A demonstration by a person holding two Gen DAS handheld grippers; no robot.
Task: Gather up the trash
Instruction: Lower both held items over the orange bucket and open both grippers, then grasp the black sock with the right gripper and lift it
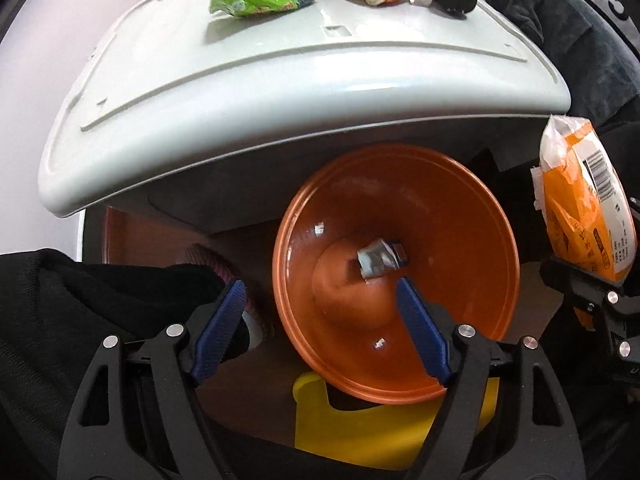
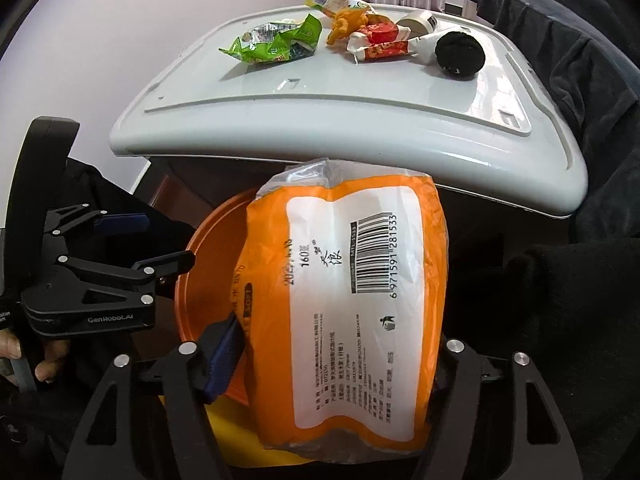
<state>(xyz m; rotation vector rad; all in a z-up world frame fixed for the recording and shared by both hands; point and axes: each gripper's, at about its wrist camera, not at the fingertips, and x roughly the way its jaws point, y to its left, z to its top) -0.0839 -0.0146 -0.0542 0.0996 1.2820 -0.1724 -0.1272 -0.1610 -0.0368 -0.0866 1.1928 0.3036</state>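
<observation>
a pale wall and a pink curtain stand behind a glossy grey-white plastic lid (image 2: 320, 120) that fills the upper half of both views. low in the left wrist view the left gripper (image 1: 320, 320) is released, its ribbed blue pads spread with nothing between them, one over the round orange plastic bowl (image 1: 460, 216). a small crumpled silver wrapper (image 1: 378, 258) lies at the bowl's bottom. in the right wrist view the right gripper (image 2: 332, 356) has its jaws parted around a soft orange-and-white tissue pack (image 2: 352, 280), which stands with its long axis running up the frame, over the bowl; whether the pads press it i cannot tell. on the lid, upper centre, lie a crinkled green wrapper (image 2: 276, 42), red-and-white wrappers (image 2: 380, 42) and a fuzzy black ball (image 2: 460, 54).
</observation>
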